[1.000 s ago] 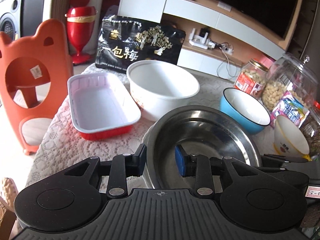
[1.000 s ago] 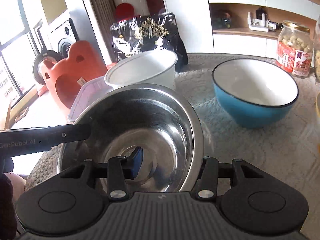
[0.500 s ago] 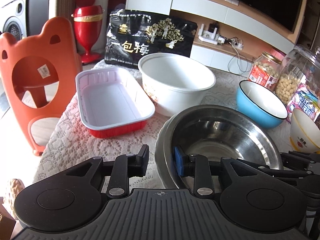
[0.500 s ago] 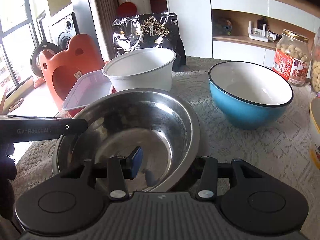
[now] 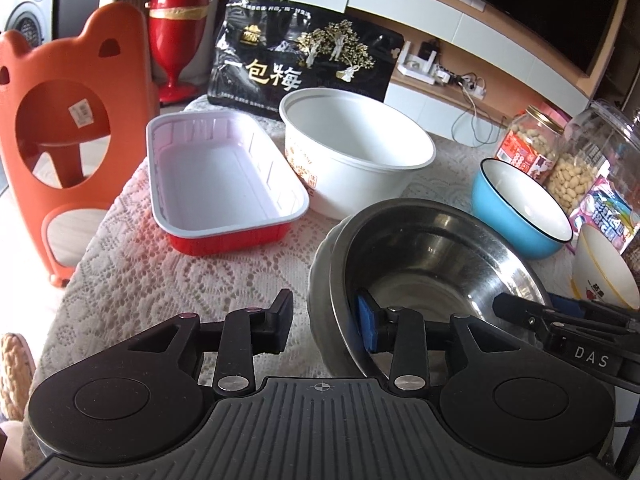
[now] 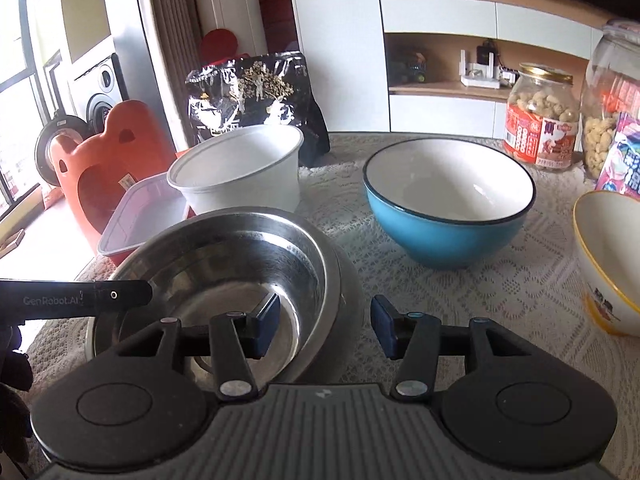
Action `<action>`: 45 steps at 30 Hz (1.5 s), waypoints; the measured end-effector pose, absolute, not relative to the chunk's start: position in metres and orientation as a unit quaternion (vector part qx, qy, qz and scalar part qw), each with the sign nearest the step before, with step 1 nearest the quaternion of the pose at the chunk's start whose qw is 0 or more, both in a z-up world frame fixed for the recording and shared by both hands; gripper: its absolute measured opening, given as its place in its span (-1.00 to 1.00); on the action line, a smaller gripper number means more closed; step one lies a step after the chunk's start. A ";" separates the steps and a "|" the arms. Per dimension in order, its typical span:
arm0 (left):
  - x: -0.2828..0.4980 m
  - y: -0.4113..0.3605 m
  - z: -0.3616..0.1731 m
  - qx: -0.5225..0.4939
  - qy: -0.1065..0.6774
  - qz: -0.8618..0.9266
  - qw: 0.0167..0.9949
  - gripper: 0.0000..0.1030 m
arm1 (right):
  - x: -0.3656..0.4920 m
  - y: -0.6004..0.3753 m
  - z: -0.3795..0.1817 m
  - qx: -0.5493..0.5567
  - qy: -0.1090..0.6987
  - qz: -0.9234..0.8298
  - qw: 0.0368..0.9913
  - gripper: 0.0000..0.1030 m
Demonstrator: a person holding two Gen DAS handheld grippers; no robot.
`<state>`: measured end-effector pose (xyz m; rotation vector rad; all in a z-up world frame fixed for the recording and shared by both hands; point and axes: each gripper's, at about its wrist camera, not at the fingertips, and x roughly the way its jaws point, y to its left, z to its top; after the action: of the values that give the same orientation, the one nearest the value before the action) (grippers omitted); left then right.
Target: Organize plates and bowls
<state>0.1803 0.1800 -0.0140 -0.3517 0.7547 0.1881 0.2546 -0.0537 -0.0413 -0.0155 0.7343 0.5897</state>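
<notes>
Both tools' jaws opening — steel bowl (image 5: 432, 256) now released.

A moment ago my left gripper (image 5: 326, 322) and my right gripper (image 6: 324, 326) were both pinching the rim of the metal bowl (image 5: 432, 256). Now both are opening, and their pads no longer squeeze the rim. The bowl was tipped up before, and now it sits inside another metal bowl (image 5: 322, 280).
</notes>
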 end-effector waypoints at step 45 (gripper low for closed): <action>0.174 0.165 -0.010 -0.140 0.400 0.117 0.898 -0.32 | 0.219 -0.046 -0.053 -0.011 0.421 0.338 0.842 0.16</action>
<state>0.1743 0.1653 -0.0101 -0.2893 0.8294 0.2423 0.2186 -0.0461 -0.0534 -0.0241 0.8900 0.7141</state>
